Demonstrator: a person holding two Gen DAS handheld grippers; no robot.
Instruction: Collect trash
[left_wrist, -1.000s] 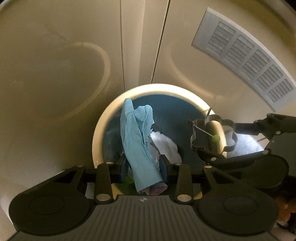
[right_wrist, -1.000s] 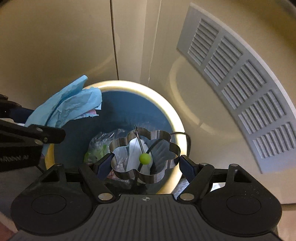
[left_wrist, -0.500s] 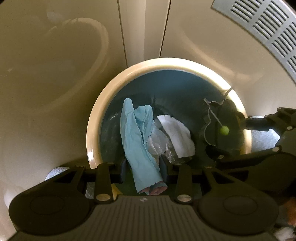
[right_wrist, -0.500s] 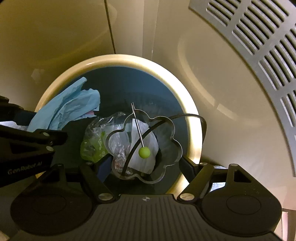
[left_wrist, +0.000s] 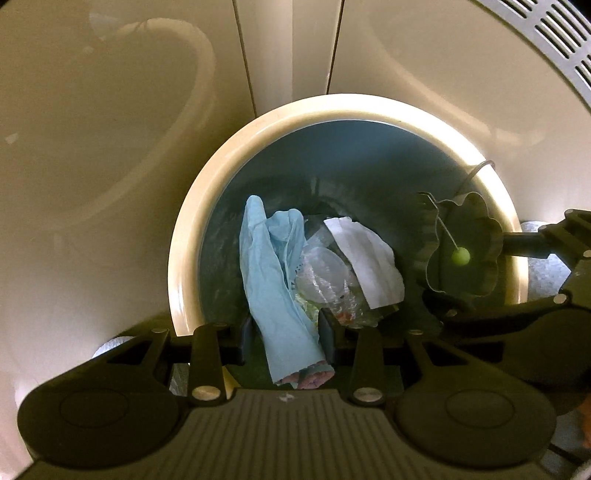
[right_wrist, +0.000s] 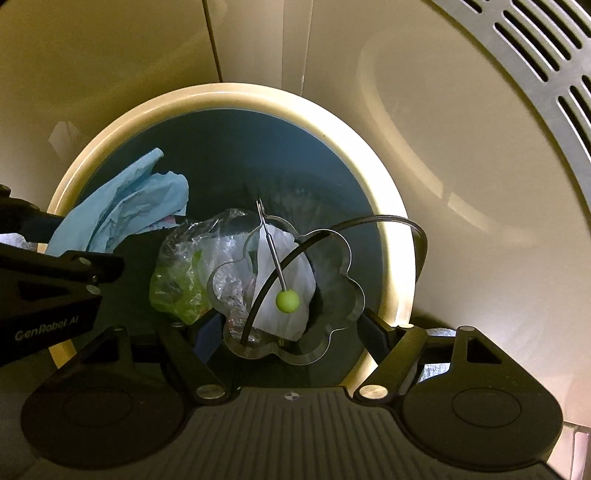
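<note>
Hanging over the bin (left_wrist: 192, 236), the left hand-held gripper (left_wrist: 284, 328) grips a blue glove (left_wrist: 273, 295); the right hand-held gripper (right_wrist: 288, 328) clamps a flower-shaped mould (right_wrist: 343, 295) above the paper (right_wrist: 288, 269) inside.

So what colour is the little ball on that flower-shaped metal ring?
Light green. The ball sits on a thin wire handle across the ring; the right wrist view shows it best.
</note>
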